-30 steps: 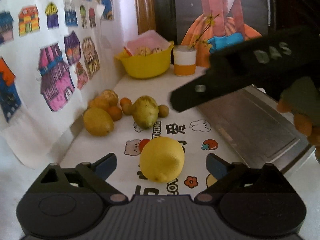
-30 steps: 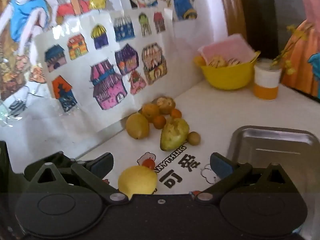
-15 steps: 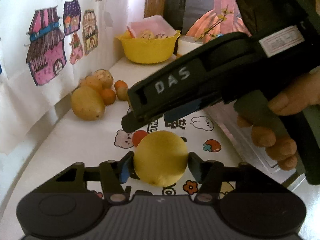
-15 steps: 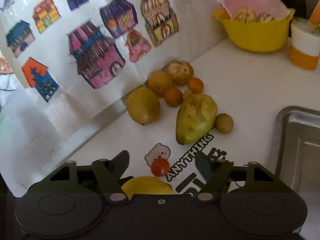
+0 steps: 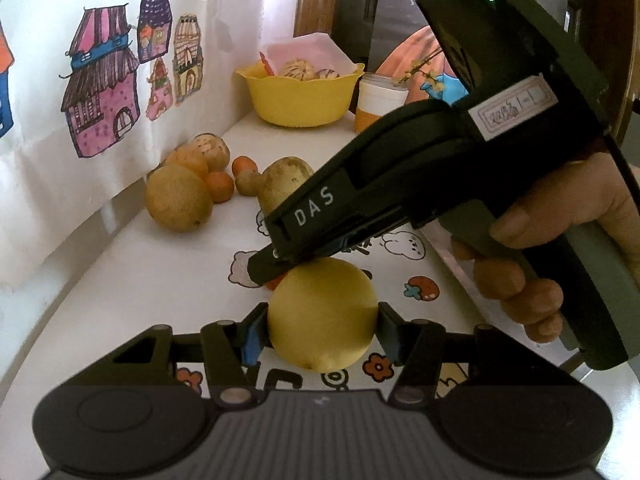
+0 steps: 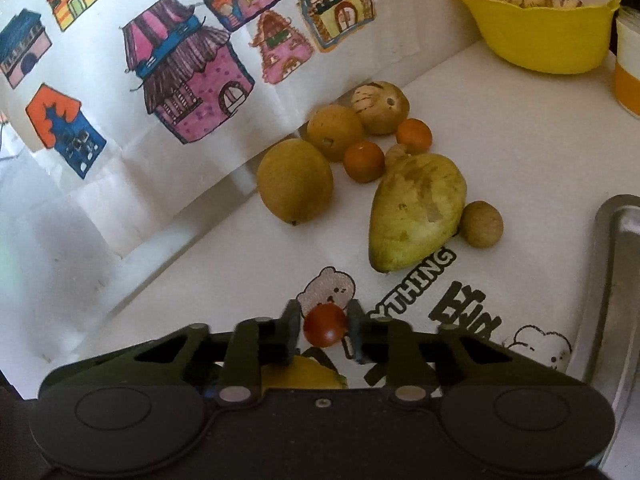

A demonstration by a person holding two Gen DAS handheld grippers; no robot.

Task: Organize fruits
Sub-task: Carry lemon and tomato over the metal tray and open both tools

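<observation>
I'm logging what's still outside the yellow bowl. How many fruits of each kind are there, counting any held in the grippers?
Lemon: 1
Tomato: 1
Pear: 1
Small orange fruits: 2
Small brown fruits: 2
Large tan fruits: 2
Striped fruit: 1
Total: 10

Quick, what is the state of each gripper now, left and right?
Left gripper: closed on the lemon.
Right gripper: closed on the small red tomato.
</observation>
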